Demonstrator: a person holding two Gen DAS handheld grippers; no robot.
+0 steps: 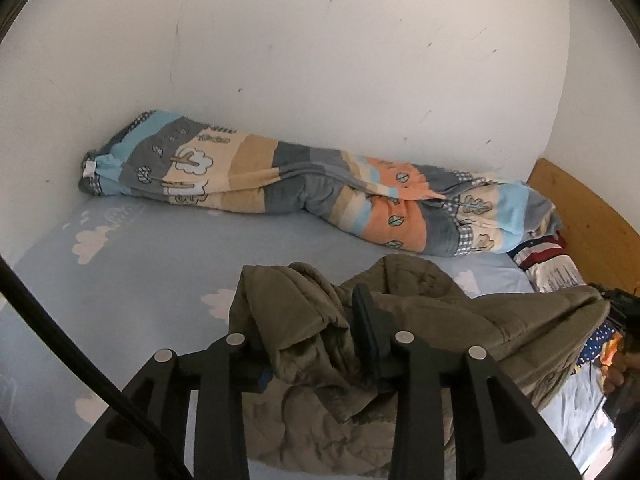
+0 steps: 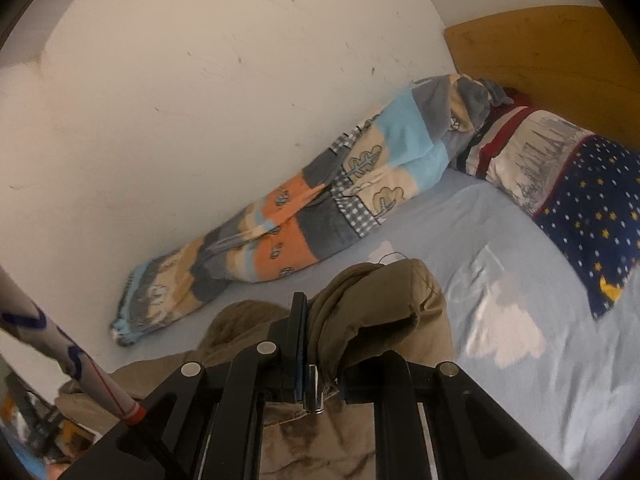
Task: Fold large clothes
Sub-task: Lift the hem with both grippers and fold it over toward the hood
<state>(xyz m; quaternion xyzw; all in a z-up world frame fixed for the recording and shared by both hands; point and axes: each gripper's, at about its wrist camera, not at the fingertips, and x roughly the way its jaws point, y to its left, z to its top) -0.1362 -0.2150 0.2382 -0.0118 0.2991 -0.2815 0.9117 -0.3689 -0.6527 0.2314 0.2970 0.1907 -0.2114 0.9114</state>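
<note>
**Olive jacket carried over the bed, one edge in each gripper**

Left wrist view. The left gripper has its jaws parted, with a bunched fold of the olive quilted jacket lying between them. The right finger shows clear and upright; the left one is mostly buried in cloth. Whether the pads press on the fabric cannot be told, as the cloth drapes loosely over the gap. The rest of the jacket sags below and to the right, toward the other hand at the frame's right edge. Likely reason: the garment is spanned between two hands so it can be laid flat.

Right wrist view. The right gripper is clenched on the jacket's edge, fingers close together, a metal zip pull dangling just under them. The padded cloth loops up and over the right finger. A firm pinch at the zip edge would keep the front straight.

Surface and room. A bed with a pale blue cloud-print sheet takes up both views. A rolled patchwork quilt lies along the white wall, well apart from the jacket. A starred pillow rests by the wooden headboard.
</note>
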